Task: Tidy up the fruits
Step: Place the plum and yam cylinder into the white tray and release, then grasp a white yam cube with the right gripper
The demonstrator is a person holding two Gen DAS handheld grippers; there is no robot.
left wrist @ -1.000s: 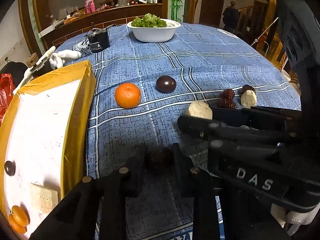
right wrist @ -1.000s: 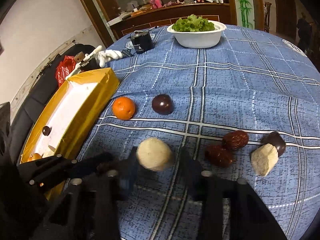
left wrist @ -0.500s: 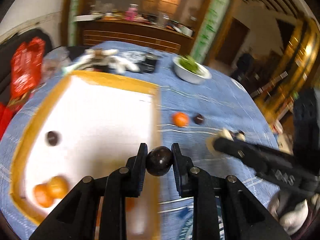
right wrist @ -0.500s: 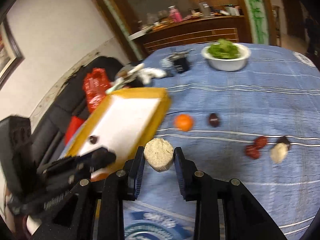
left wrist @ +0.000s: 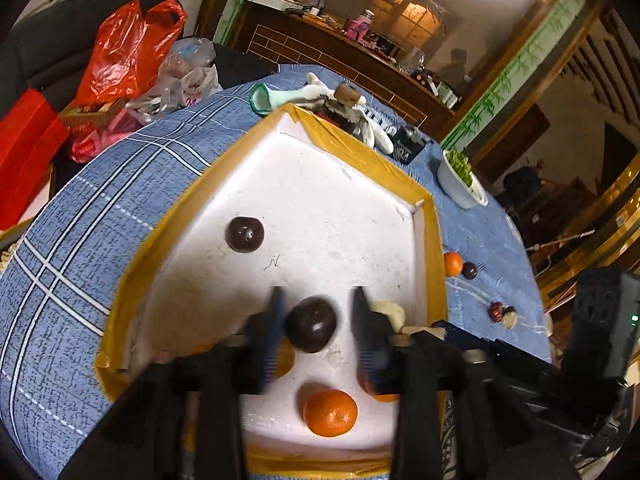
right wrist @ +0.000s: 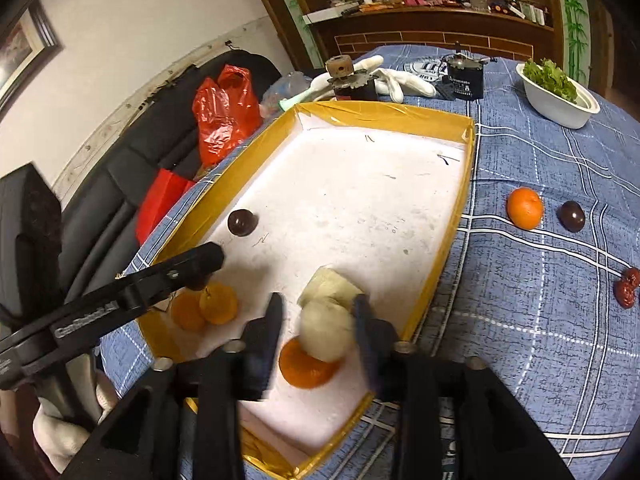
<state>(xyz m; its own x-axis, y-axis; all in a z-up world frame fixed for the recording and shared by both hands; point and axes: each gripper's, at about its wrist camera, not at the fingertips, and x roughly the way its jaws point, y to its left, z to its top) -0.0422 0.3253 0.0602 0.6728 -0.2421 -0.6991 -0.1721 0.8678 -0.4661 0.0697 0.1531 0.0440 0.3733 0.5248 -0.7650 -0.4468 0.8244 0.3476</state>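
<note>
Both grippers now over yellow-rimmed tray [right wrist: 460, 216], fingers spread, glossy dark fruit [left wrist: 311, 329] and pale round fruit [right wrist: 325, 332] released.

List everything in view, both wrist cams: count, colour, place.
tray: 1, white with a yellow rim, on the tablecloth
tray oranges: 3, orange, near end of the tray
tray dark fruits: 2, dark brown; one by the left wall, one between the left fingers
pale fruits: 2, cream, in the tray; cut chunk, round one between the right fingers
loose orange: 1, orange, on the cloth right of the tray
loose dark fruit: 1, dark brown, beside the loose orange
red dates: 2, dark red, right edge
bowl of greens: 1, white, far right
tablecloth: 1, blue plaid
red bag: 1, red, off the table, left
left gripper: black, open, over the tray
right gripper: black, open, over the tray
</note>
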